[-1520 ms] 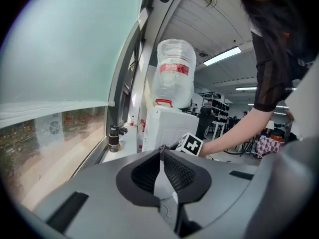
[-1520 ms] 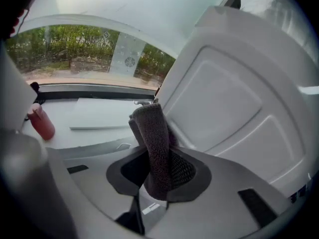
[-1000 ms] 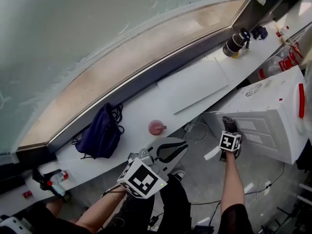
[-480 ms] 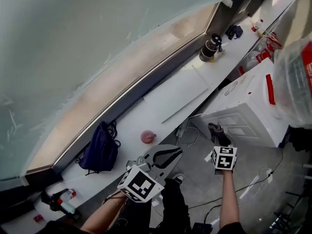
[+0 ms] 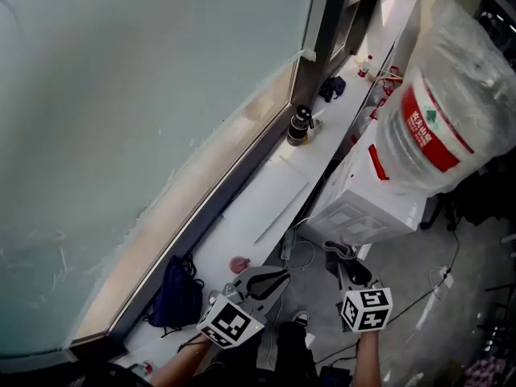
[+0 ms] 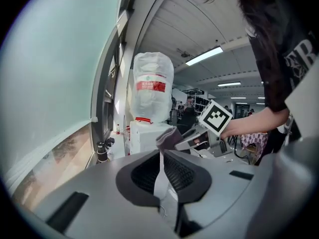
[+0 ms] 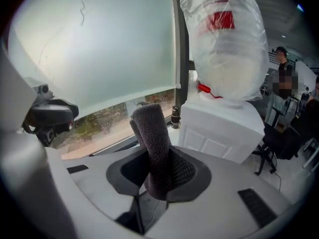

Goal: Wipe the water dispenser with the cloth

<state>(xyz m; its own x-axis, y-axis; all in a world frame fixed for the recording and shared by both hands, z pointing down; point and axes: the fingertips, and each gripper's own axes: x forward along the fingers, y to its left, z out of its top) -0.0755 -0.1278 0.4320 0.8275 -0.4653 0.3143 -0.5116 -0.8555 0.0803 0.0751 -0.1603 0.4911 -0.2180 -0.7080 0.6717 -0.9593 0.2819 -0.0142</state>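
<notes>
While the right hand-held gripper (image 7: 160, 171) is clamped on a dark grey terry cloth (image 7: 152, 133) that stands up between its jaws, the white box-shaped water dispenser (image 5: 367, 208) with its plastic-wrapped bottle (image 5: 439, 103) stands ahead, beside the long white window-side surface (image 5: 266, 208), clear of the cloth. The left hand-held gripper (image 6: 160, 166) is all but closed on nothing, with only a thin slit between its jaws.
</notes>
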